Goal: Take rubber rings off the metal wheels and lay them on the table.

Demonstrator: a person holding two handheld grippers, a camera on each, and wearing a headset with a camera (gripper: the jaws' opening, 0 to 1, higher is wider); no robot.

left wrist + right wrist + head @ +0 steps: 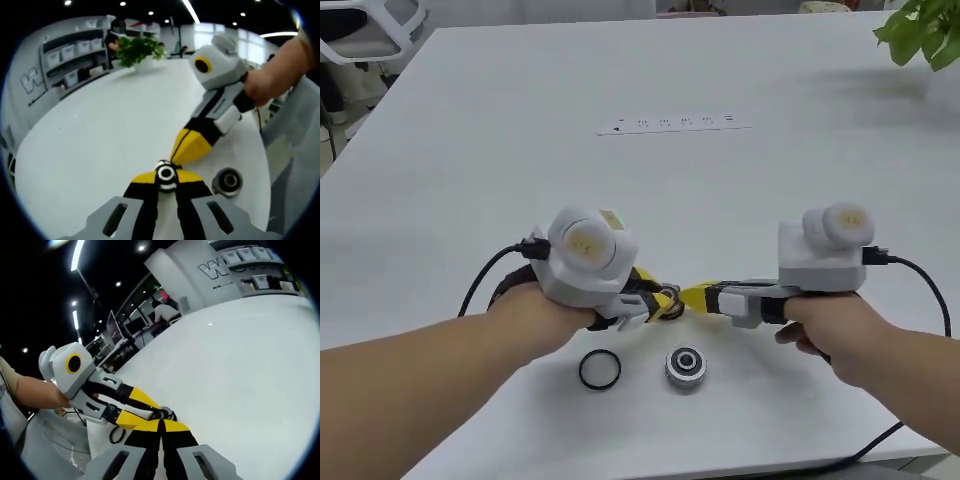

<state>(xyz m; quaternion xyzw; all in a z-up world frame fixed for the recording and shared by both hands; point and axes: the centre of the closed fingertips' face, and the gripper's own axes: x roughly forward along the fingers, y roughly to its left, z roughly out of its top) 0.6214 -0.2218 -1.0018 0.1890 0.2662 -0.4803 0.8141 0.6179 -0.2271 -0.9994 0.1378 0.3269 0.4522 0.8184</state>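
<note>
Down in the head view, a loose rubber ring [599, 369] and a bare wheel [685, 365] lie on the desk [520, 150]. In the left gripper view, the left gripper [165, 176] has its fingers pinching a second wheel [165, 171]. In the right gripper view, the right gripper [161, 421] has its fingers pressed together beside that wheel.

Grey claw [165, 177], yellow tips, blk cable [480, 280].

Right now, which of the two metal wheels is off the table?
The metal wheel clamped in the left gripper's yellow tips. The other metal wheel sits free on the table, beside a loose black rubber ring.
</note>
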